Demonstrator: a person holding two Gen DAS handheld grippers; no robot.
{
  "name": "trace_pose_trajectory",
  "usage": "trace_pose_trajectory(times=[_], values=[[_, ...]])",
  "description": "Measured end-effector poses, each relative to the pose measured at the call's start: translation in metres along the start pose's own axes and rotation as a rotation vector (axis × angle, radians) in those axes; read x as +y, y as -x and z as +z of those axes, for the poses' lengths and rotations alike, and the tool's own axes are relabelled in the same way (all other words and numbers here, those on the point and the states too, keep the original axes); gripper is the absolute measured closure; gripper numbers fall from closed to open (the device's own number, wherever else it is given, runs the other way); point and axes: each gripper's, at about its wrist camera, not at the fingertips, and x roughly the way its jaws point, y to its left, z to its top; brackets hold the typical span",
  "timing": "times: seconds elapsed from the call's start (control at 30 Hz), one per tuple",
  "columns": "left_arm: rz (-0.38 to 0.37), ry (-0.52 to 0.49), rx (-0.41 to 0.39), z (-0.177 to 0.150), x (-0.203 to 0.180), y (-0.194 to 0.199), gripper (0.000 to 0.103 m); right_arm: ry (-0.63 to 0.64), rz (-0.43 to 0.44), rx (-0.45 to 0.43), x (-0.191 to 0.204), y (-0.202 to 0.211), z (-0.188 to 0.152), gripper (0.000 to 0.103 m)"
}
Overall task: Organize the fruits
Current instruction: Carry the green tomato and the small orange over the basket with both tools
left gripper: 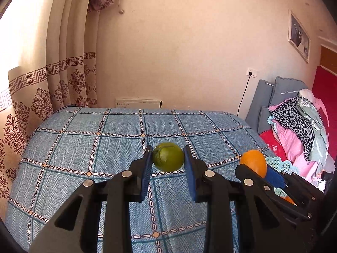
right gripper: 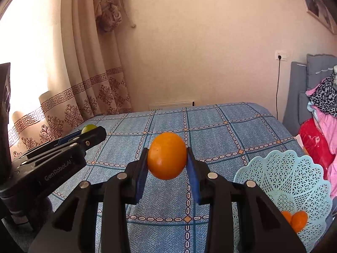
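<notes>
The left hand-held gripper (left gripper: 168,158) is clamped on a green fruit (left gripper: 168,157), held in the air above the blue checked cloth (left gripper: 84,147) of the worktop. The right hand-held gripper (right gripper: 166,158) pinches an orange (right gripper: 166,155) between its blue pads (right gripper: 192,168), also above the cloth. Right of the orange sits a pale blue basket (right gripper: 280,168) with small oranges (right gripper: 297,220) inside.

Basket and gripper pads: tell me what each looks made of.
Basket: apparently moulded plastic, pale turquoise, with lace-like perforations and a scalloped rim. Pads of the right gripper, clamped on the orange: blue, finely ribbed, probably rubber or soft plastic; hardness cannot be judged.
</notes>
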Motion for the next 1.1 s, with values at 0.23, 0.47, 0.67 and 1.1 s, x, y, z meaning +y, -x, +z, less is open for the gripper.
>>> trace_pose_trajectory(times=[0.23, 0.47, 0.67, 1.1], values=[[-0.050, -0.029, -0.005, -0.002, -0.020, 0.007, 0.073, -0.032, -0.039, 0.008, -0.013, 0.012, -0.004, 0.068], [-0.105, -0.059, 0.004, -0.009, -0.040, 0.012, 0.073, -0.068, -0.088, 0.029, -0.034, 0.021, -0.014, 0.068], [-0.157, -0.088, 0.024, -0.015, -0.054, 0.011, 0.073, -0.093, -0.135, 0.053, -0.057, 0.032, -0.028, 0.068], [-0.230, -0.159, 0.054, -0.036, -0.091, 0.012, 0.073, -0.161, -0.234, 0.105, -0.108, 0.052, -0.057, 0.068]])
